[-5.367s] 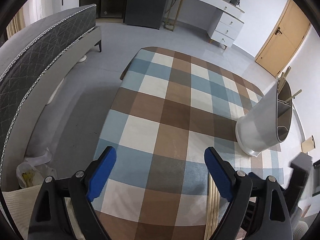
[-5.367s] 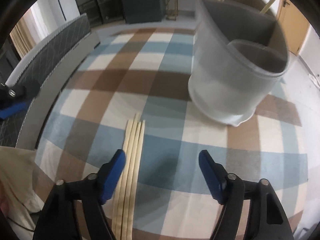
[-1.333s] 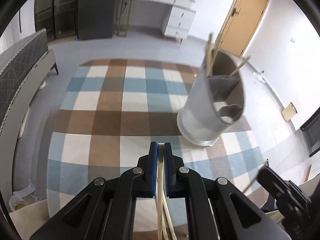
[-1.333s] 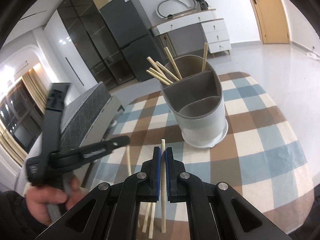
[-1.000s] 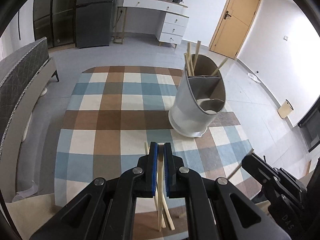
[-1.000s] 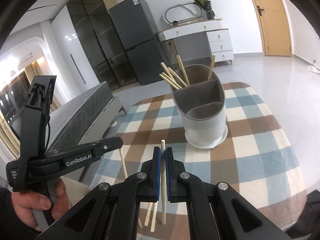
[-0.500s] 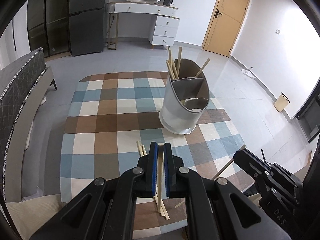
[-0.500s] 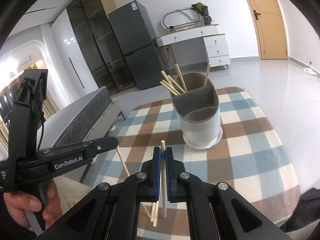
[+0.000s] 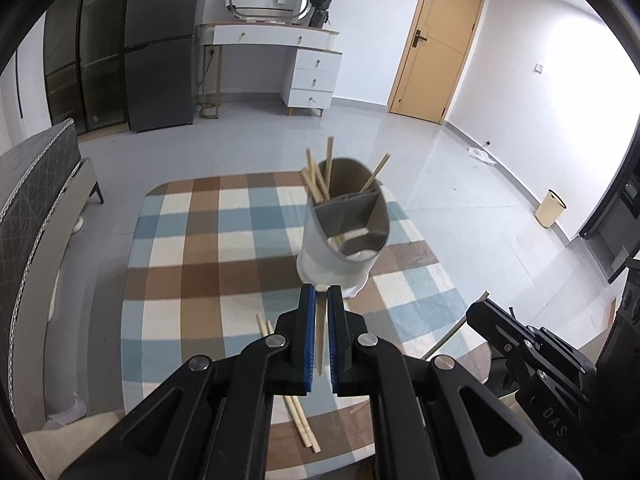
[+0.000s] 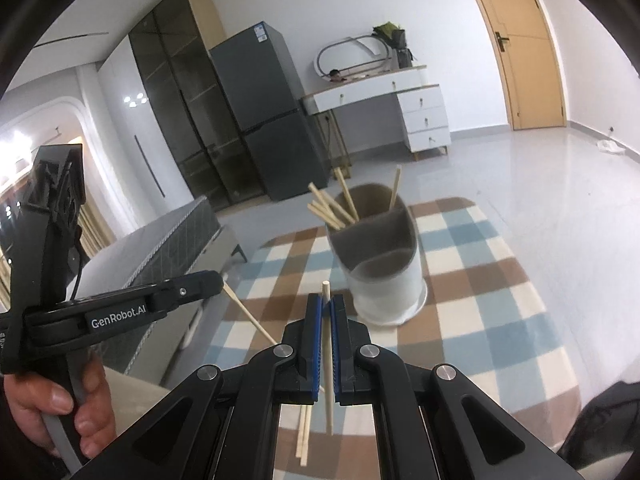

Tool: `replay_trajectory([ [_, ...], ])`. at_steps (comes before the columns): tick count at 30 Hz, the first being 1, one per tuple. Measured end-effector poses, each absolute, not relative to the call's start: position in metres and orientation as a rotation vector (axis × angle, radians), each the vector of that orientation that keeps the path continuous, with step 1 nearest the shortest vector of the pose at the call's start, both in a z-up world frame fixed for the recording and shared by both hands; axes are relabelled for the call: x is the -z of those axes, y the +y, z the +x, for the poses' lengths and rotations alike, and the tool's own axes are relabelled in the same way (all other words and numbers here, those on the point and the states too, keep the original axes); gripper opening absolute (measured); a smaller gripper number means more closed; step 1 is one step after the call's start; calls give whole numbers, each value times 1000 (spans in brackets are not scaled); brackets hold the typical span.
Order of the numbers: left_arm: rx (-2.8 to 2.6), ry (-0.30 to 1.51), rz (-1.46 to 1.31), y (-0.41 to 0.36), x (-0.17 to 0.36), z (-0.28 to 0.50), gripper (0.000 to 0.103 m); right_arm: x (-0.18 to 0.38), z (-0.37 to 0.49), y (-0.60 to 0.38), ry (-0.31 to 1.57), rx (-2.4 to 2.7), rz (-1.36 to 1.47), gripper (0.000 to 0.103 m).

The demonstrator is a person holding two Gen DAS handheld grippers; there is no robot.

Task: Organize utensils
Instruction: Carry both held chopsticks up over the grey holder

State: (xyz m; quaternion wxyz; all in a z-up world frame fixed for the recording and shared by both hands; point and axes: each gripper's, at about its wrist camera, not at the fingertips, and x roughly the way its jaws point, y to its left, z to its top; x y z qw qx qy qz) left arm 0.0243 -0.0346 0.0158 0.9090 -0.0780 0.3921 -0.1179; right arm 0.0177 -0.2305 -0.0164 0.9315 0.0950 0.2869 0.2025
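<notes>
A grey utensil holder (image 9: 340, 258) with three compartments stands on the checked tablecloth (image 9: 192, 264); several wooden chopsticks (image 9: 318, 184) lean in its back compartment. My left gripper (image 9: 319, 298) is shut on one chopstick (image 9: 319, 336), held above the table short of the holder. My right gripper (image 10: 326, 306) is shut on another chopstick (image 10: 328, 360), also raised in front of the holder (image 10: 384, 280). Two more chopsticks (image 9: 298, 416) lie on the cloth near the front edge. The right wrist view shows the left gripper (image 10: 208, 282) at the left, its chopstick (image 10: 250, 316) slanting down.
A grey padded bed (image 9: 28, 208) runs along the table's left side. A dark fridge (image 9: 158, 60), a white dresser (image 9: 288, 56) and a wooden door (image 9: 436, 44) line the far wall. A hand (image 10: 60, 404) grips the left gripper's handle.
Both grippers, open over the lying chopsticks several seconds ago, now each hold one. Over the last second both have risen, so the table and holder look smaller and further below.
</notes>
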Motion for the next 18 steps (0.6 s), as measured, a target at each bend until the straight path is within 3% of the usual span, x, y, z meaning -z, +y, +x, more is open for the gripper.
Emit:
replay_trajectory([
  [18,334,752,-190,-52,-69,84,1,-52,84,-249,483,-422,138,4],
])
